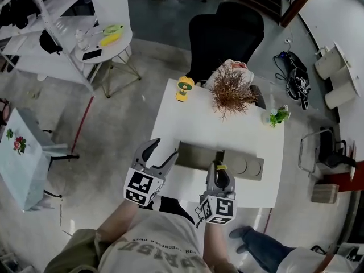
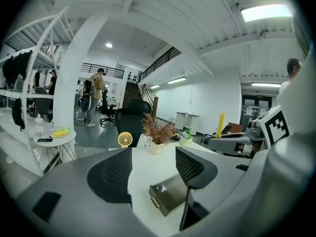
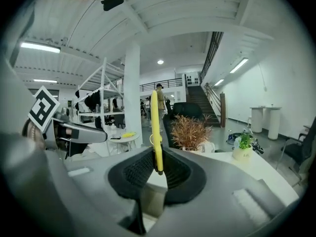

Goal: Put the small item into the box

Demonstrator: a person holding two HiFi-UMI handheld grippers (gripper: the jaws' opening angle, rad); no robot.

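Observation:
An open grey box (image 1: 196, 156) lies near the front of the white table (image 1: 187, 118), its lid (image 1: 244, 165) folded out flat to the right. My right gripper (image 1: 220, 171) hovers over the box's right end, shut on a thin yellow strip (image 1: 221, 167) that stands upright between its pads. In the right gripper view the yellow strip (image 3: 155, 127) rises from the right gripper (image 3: 157, 170). My left gripper (image 1: 163, 151) is open and holds nothing, just left of the box. Past the left gripper (image 2: 154, 168), the box (image 2: 170, 194) shows between the jaws.
At the table's far side stand a small yellow fan (image 1: 185, 87), a dried brown plant in a white pot (image 1: 230, 90) and a small green plant (image 1: 277, 116). A black office chair (image 1: 224, 36) is behind the table. A round side table (image 1: 105, 41) stands at the far left.

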